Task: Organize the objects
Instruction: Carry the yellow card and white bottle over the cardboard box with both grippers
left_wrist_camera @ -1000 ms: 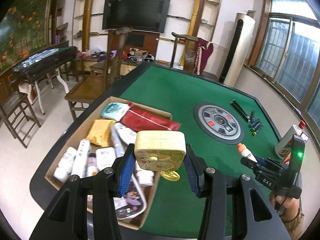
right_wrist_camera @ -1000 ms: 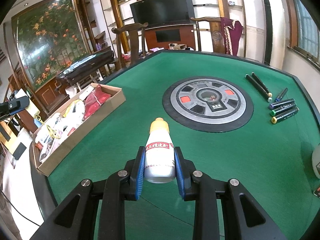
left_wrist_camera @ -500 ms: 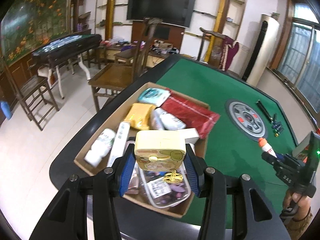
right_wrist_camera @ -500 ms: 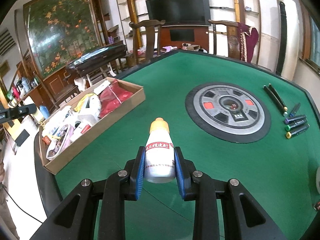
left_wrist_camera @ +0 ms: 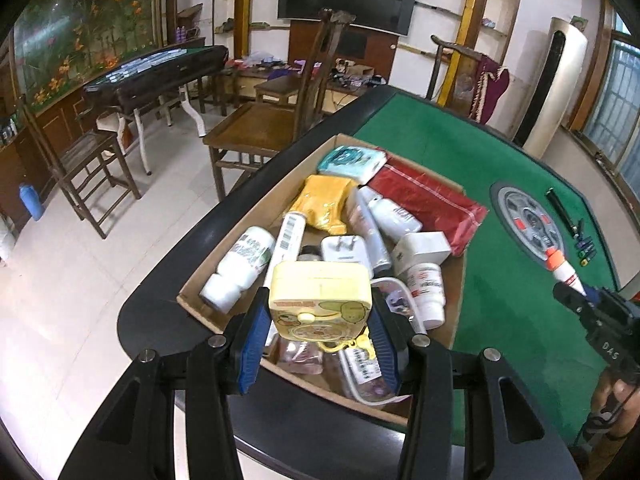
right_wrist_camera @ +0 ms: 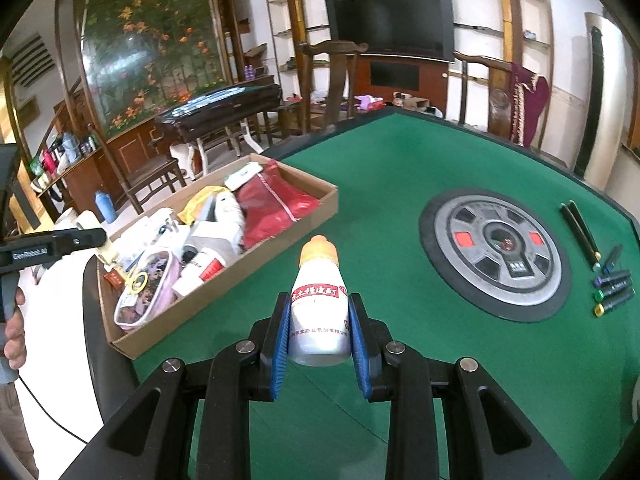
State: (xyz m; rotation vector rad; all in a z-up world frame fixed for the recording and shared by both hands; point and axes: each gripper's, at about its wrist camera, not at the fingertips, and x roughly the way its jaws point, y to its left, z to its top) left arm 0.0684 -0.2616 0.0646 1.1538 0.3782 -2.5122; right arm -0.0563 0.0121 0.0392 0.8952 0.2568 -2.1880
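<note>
My left gripper (left_wrist_camera: 318, 328) is shut on a yellow cartoon-printed case (left_wrist_camera: 319, 298), held above the near end of a cardboard box (left_wrist_camera: 456, 304) full of bottles, packets and pouches. The same box (right_wrist_camera: 276, 252) shows at the left in the right wrist view. My right gripper (right_wrist_camera: 319, 334) is shut on a white bottle with an orange cap (right_wrist_camera: 319, 308), over the green felt to the right of the box. In the left wrist view that bottle (left_wrist_camera: 562, 270) and the right gripper's body appear at the far right.
The green table (right_wrist_camera: 400, 168) has a round grey centre panel (right_wrist_camera: 496, 248). Several markers and pens (right_wrist_camera: 608, 280) lie at its right edge. Wooden chairs (left_wrist_camera: 280, 120) stand beyond the table's left rim. A person's hand (right_wrist_camera: 14, 328) holds the left gripper's handle.
The left gripper has carried the yellow case leftward and lower, from over the felt's edge to above the box. The right gripper with the bottle has shifted toward the box.
</note>
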